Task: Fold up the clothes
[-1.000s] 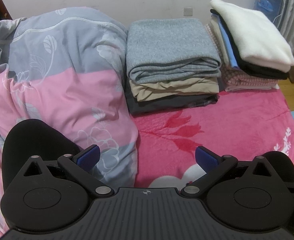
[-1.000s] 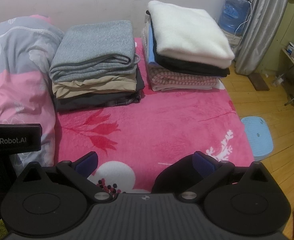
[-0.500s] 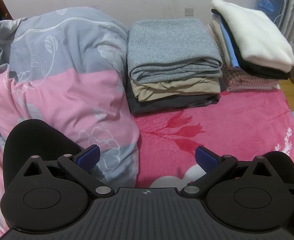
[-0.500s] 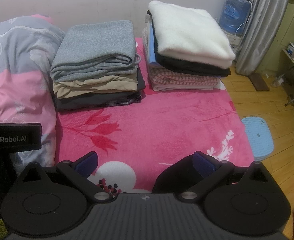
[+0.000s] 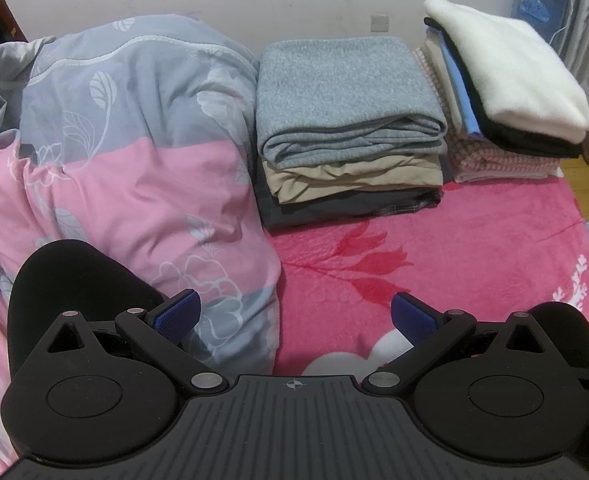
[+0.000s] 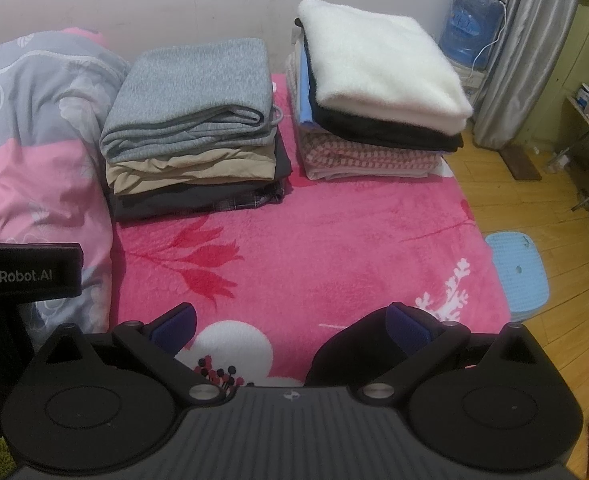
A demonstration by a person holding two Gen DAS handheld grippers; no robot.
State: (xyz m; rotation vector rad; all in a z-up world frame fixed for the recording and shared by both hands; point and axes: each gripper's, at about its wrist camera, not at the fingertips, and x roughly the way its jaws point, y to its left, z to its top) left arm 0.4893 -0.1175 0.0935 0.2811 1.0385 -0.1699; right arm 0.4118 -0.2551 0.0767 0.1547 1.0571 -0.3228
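Both claws, left gripper (image 5: 292,316) and right gripper (image 6: 290,322), gape empty; curtain (image 6: 534,52) half-hides water bottle (image 6: 470,26).

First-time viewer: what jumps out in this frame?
Two neat stacks of folded clothes at the far edge of the bright pink bed: a grey knit tops one, a white fleece the other. A bunched pink-and-grey duvet fills the left. Both grippers hover open and empty.
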